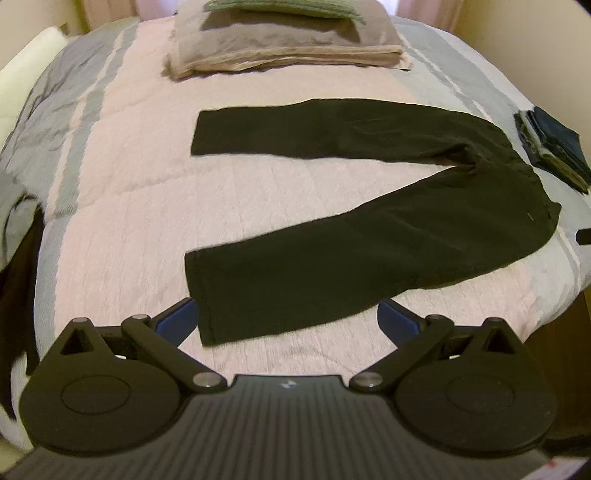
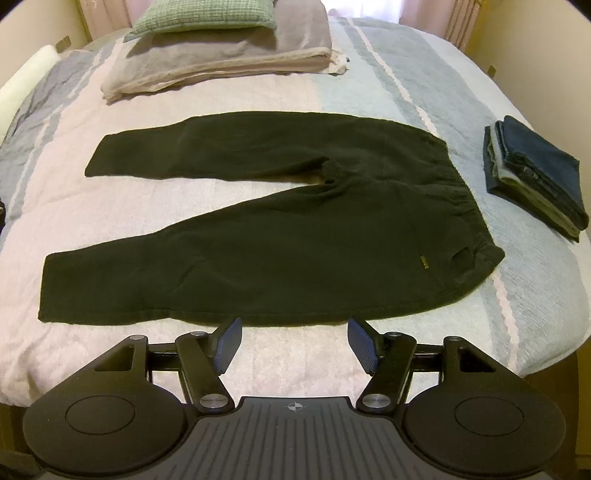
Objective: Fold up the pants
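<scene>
Black pants point(image 2: 266, 236) lie flat on a striped bedspread point(image 2: 369, 92), long axis left to right, waistband right, legs splayed leftward. Left gripper point(image 1: 288, 317) and right gripper point(image 2: 293, 341) hover at the near leg's edge, jaws spread, empty.

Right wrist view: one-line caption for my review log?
Open right hand-held gripper above near leg of unfolded black fleece pants on striped quilted bedspread.

You have one pair of black pants point(image 2: 258, 236) with two legs spread, one green pillow point(image 2: 199, 16), one stack of folded blankets point(image 2: 221, 62), one pile of folded jeans point(image 2: 535, 177), one bed point(image 2: 369, 74), two grippers, left gripper point(image 1: 288, 317), right gripper point(image 2: 293, 343), each with its fingers apart.
</scene>
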Action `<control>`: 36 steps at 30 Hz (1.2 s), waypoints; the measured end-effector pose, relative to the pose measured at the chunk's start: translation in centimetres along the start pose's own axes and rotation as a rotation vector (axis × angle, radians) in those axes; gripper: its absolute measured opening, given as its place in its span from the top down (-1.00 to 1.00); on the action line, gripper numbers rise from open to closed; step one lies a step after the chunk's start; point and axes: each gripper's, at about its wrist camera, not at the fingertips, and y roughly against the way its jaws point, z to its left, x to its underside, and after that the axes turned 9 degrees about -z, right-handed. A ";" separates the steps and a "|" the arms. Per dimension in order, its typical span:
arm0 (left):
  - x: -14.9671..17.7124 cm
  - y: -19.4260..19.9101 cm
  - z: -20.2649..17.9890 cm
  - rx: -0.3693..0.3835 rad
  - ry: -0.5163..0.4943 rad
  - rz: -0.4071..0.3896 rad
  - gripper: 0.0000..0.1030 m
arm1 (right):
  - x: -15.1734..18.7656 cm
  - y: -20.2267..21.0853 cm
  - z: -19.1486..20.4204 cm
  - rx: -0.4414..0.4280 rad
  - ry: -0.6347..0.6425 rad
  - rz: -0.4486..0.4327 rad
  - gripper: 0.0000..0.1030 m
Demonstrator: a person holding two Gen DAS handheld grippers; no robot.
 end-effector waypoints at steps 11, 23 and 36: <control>-9.0 -6.1 1.5 0.010 -0.114 -0.027 -0.97 | -6.0 -2.9 -8.4 0.008 0.153 -0.020 -0.18; -19.9 -17.3 -1.1 -0.081 -0.150 -0.024 -0.97 | -20.0 -18.3 -22.5 -0.137 0.452 -0.050 -0.18; -26.1 -31.8 2.9 -0.028 -0.448 0.041 -0.76 | -27.3 -31.7 -24.4 -0.270 0.501 -0.003 0.06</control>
